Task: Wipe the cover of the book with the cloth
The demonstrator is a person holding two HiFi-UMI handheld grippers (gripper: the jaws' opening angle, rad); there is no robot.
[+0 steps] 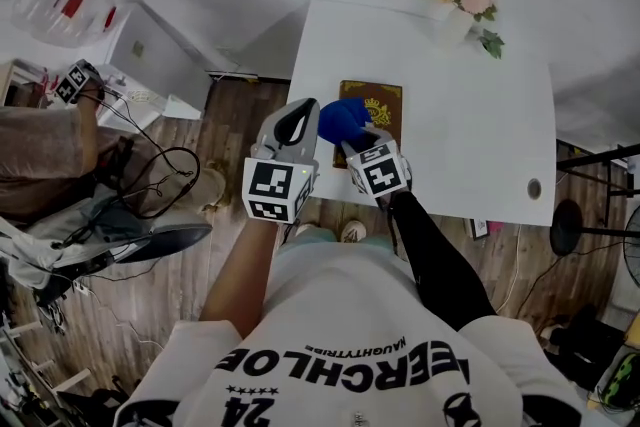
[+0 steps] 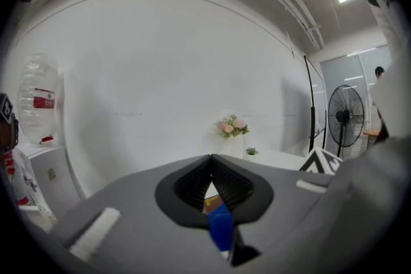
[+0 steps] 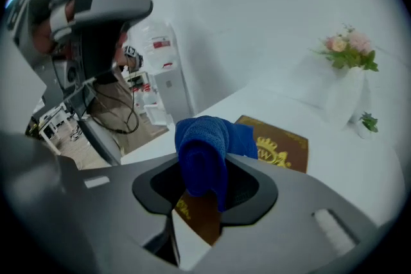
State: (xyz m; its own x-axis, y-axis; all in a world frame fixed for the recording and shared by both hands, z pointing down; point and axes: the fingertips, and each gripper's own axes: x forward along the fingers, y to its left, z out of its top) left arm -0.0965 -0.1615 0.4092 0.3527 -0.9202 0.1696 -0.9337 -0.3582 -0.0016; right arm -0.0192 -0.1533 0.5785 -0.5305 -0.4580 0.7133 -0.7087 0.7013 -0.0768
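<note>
- Right tongs (image 3: pixel 204 186) pinch a blue cloth (image 3: pixel 207 144) just over the near end of the book (image 1: pixel 374 108).
- Book lies at the near edge of the surface (image 1: pixel 470 115), long axis running away from the person.
- Left tongs (image 2: pixel 210 178) — pressed together, empty — hover just left of it.

Bunched blue cloth (image 3: pixel 203 152) over flat brown, gold-crested book (image 3: pixel 282 145).

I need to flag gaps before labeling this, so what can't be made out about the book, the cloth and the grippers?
- Head view: the book's near end is hidden by the cloth and right gripper.
- Right gripper view: the cover's gold print is blurred and partly behind the cloth.
- Left gripper view: the left gripper's shut fingers show only a sliver of book.
- Whether cloth touches cover: cannot tell.
</note>
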